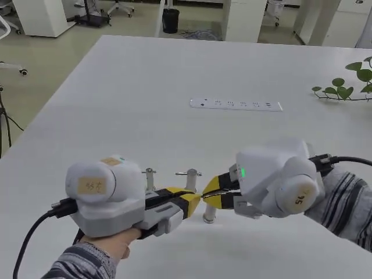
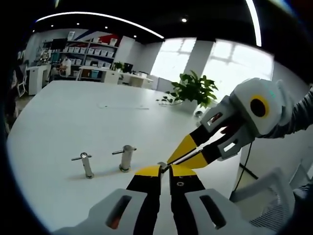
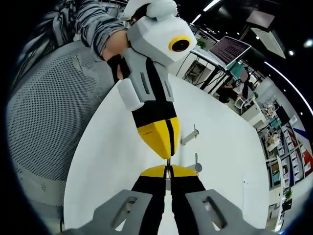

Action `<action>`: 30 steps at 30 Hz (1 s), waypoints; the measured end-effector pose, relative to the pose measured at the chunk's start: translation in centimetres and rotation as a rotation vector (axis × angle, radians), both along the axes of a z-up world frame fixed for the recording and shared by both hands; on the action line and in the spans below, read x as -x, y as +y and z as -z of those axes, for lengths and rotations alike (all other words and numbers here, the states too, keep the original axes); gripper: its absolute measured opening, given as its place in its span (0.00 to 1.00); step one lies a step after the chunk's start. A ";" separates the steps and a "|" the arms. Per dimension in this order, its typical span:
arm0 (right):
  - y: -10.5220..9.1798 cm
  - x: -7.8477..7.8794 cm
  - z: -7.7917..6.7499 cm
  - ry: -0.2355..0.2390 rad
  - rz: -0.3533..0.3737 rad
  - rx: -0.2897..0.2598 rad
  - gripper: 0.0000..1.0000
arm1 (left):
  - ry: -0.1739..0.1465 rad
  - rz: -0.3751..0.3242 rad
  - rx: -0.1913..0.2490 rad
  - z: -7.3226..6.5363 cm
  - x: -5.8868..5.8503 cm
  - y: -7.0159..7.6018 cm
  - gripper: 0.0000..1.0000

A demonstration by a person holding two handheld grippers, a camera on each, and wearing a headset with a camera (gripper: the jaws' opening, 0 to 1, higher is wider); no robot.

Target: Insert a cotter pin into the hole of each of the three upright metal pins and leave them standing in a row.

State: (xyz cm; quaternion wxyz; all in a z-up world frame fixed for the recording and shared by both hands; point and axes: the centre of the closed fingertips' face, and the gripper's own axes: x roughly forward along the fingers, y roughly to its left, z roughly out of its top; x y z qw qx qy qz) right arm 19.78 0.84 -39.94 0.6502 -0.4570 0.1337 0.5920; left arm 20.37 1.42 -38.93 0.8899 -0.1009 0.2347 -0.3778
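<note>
Left tongs (image 2: 165,169) grip the metal pin (image 1: 209,217); right tongs (image 3: 167,170) pinch a cotter pin (image 3: 167,178).

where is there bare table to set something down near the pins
Free: the wide stretch between the power strip and the two standing pins, and the table's far left. Crowded: near edge, where the left hand-held gripper and right hand-held gripper meet over the third pin.

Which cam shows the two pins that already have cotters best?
Left gripper view: outer pin and middle pin stand unobstructed on the table, cotters visible through their tops. Head view hides their lower parts behind the left gripper. Right gripper view shows them small, off past its fingers.
</note>
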 end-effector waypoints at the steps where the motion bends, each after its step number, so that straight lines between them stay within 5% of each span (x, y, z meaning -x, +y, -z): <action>1: 0.0 0.0 0.0 -0.001 0.002 -0.001 0.00 | -0.002 0.008 0.001 0.0 0.1 -0.1 0.00; 10: -0.4 0.1 0.2 0.021 0.013 0.001 0.00 | -0.044 0.064 -0.023 0.0 0.5 -0.7 0.00; 21: -0.8 0.6 1.0 0.115 0.048 0.002 0.00 | -0.129 0.166 -0.107 0.1 1.4 -0.7 0.00; 30: -0.9 1.1 1.3 0.203 0.085 -0.049 0.01 | -0.162 0.213 -0.108 -0.5 1.8 -0.8 0.00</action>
